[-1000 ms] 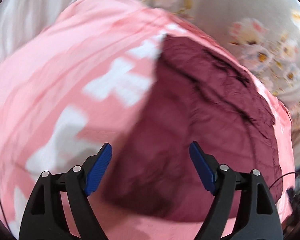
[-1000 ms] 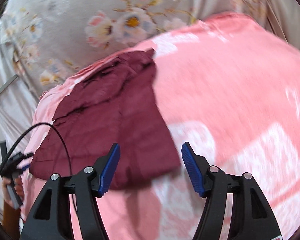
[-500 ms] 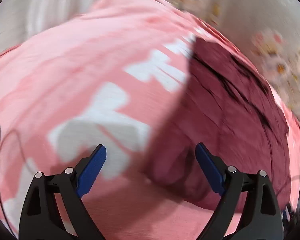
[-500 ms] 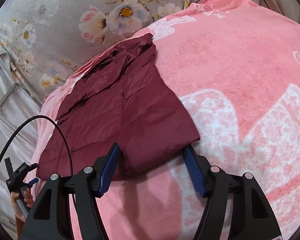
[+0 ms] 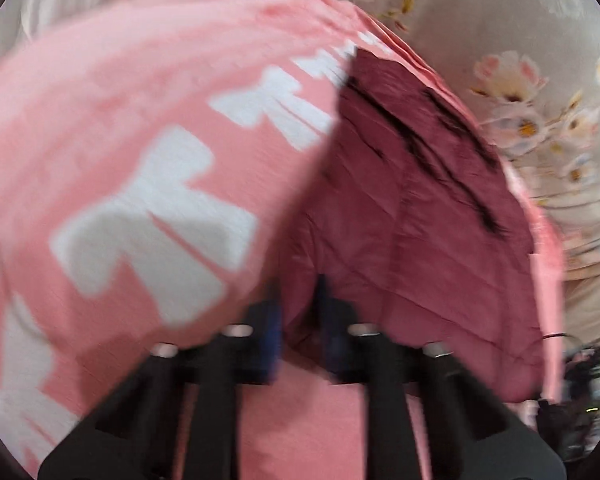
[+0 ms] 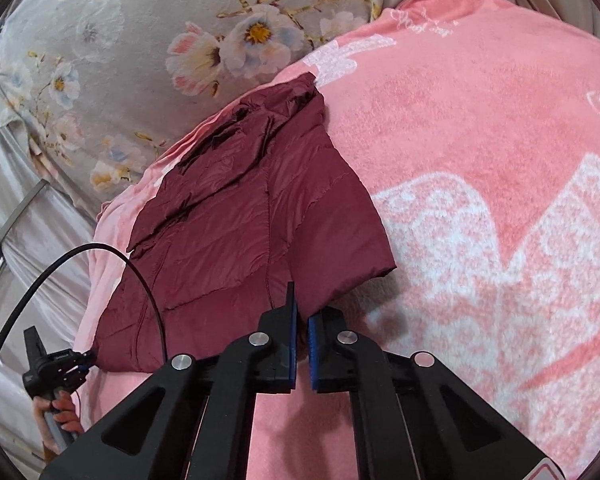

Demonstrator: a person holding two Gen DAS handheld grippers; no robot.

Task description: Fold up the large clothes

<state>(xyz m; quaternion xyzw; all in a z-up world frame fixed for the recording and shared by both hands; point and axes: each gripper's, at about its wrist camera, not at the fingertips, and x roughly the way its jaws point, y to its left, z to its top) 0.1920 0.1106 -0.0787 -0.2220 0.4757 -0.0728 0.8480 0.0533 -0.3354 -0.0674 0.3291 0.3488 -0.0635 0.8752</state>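
A dark maroon quilted jacket (image 6: pixel 236 216) lies folded on a pink blanket (image 6: pixel 480 140) with white patterns. My right gripper (image 6: pixel 302 312) is shut on the jacket's near edge, close to its right corner. In the blurred left wrist view my left gripper (image 5: pixel 298 316) is closed on the jacket's (image 5: pixel 412 216) near left corner, with maroon fabric between the blue pads. The left gripper also shows in the right wrist view (image 6: pixel 88 356) at the jacket's lower left corner, held by a hand.
The pink blanket (image 5: pixel 120 140) covers a bed. A grey floral sheet (image 6: pixel 160 40) lies beyond the jacket. A black cable (image 6: pixel 80 256) arcs over the jacket's left part. Grey cloth hangs at the far left.
Both grippers were open above the jacket's near edge; they have come down and closed on it. The left wrist view is still blurred by motion.
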